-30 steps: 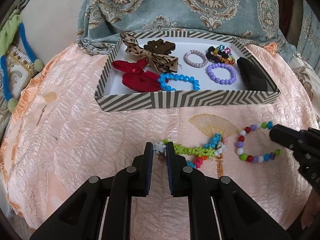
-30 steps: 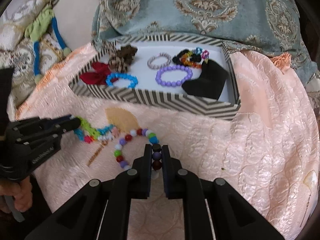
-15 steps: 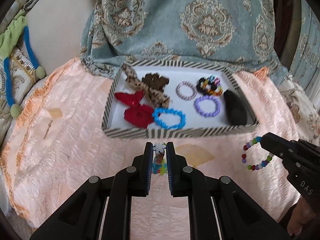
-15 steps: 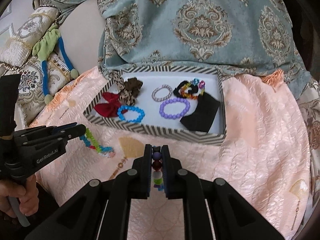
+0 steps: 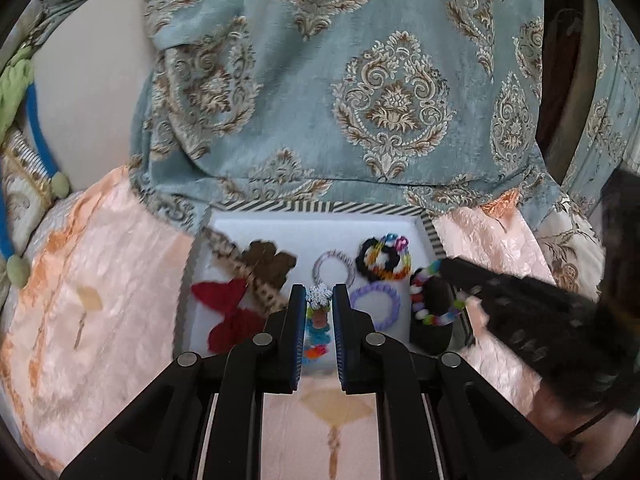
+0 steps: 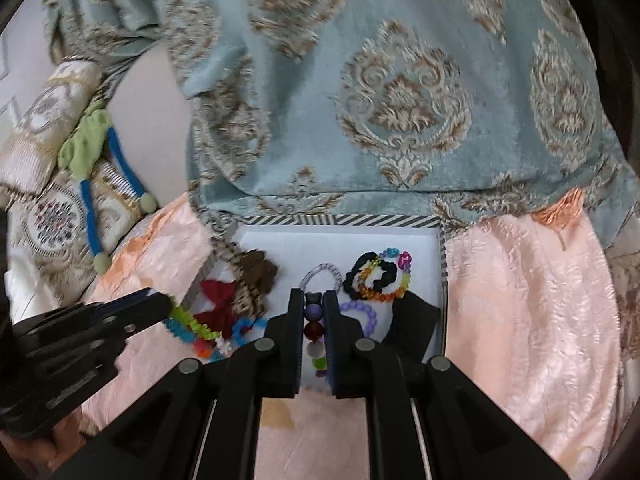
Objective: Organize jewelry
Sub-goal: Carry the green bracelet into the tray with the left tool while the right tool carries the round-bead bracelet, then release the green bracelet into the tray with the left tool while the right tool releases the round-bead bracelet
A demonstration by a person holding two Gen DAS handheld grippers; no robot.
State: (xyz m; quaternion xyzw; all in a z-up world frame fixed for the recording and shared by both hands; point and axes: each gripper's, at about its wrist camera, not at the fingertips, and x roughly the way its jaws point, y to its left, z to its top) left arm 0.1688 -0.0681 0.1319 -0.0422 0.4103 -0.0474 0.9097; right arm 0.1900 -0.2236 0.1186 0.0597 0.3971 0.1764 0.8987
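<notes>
My left gripper (image 5: 318,300) is shut on a green and blue beaded bracelet with a white snowflake charm (image 5: 319,294), which hangs over the near part of the striped box (image 5: 320,207). From the right wrist view the same bracelet (image 6: 188,326) dangles from the left gripper (image 6: 160,306). My right gripper (image 6: 313,304) is shut on a multicolour bead bracelet (image 6: 313,322), held over the box (image 6: 340,220). From the left wrist view it (image 5: 434,300) hangs at the box's right side from the right gripper (image 5: 444,268).
Inside the box lie a red bow (image 5: 228,312), a leopard bow (image 5: 248,272), a lilac ring (image 5: 334,268), a purple bead bracelet (image 5: 376,304), a black and rainbow scrunchie (image 5: 386,258) and a black piece (image 6: 412,316). A patterned teal cloth (image 5: 360,100) hangs behind. Peach quilted fabric (image 6: 528,300) covers the surface.
Both grippers have lifted their bracelets off the peach fabric and moved forward over the box. The box now sits closer and lower in both views.
</notes>
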